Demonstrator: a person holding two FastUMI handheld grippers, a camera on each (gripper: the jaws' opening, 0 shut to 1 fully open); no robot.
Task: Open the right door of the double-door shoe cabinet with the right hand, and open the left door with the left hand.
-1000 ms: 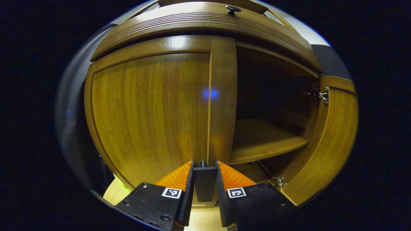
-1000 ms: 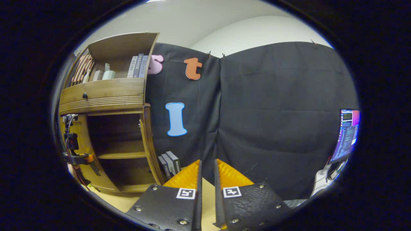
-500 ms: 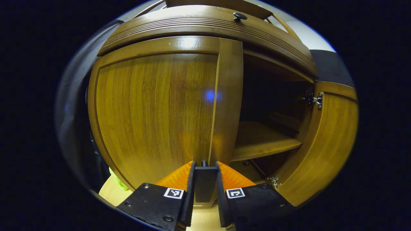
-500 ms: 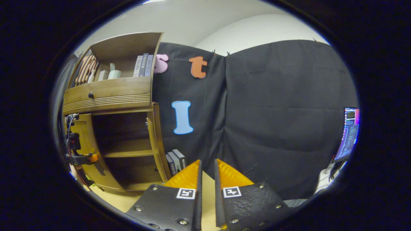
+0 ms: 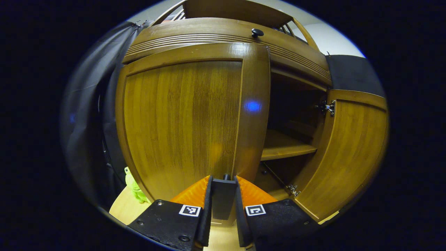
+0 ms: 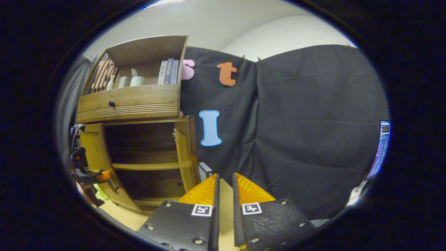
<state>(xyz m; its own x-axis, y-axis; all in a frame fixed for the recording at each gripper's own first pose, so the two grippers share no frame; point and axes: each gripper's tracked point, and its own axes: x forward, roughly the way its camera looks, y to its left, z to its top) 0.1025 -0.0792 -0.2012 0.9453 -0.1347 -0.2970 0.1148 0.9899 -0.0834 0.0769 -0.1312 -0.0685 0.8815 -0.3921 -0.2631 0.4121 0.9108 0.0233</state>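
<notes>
The wooden shoe cabinet [image 5: 223, 29] stands close in the left gripper view. My left gripper [image 5: 223, 181] is shut on the dark handle [image 5: 223, 200] of the left door [image 5: 181, 122], which stands partly swung out. The right door [image 5: 348, 150] hangs wide open, and the inner shelf [image 5: 285, 146] shows in the gap. In the right gripper view the cabinet [image 6: 132, 104] is at the left, with its open right door [image 6: 186, 150] and the left gripper [image 6: 90, 174] at the left door [image 6: 92, 150]. My right gripper [image 6: 225, 177] is away from the cabinet, fingers nearly together around nothing.
A drawer with a black knob [image 5: 257, 33] sits above the doors. A green toy [image 5: 134, 183] lies on the floor left of the cabinet. Books [image 6: 169, 71] stand on the upper shelf. A box [image 6: 205, 170] sits behind the right door. A monitor [image 6: 381, 150] glows far right.
The left door has swung outward with my left gripper holding its handle. The right gripper has turned, so the cabinet sits further right in its view.
</notes>
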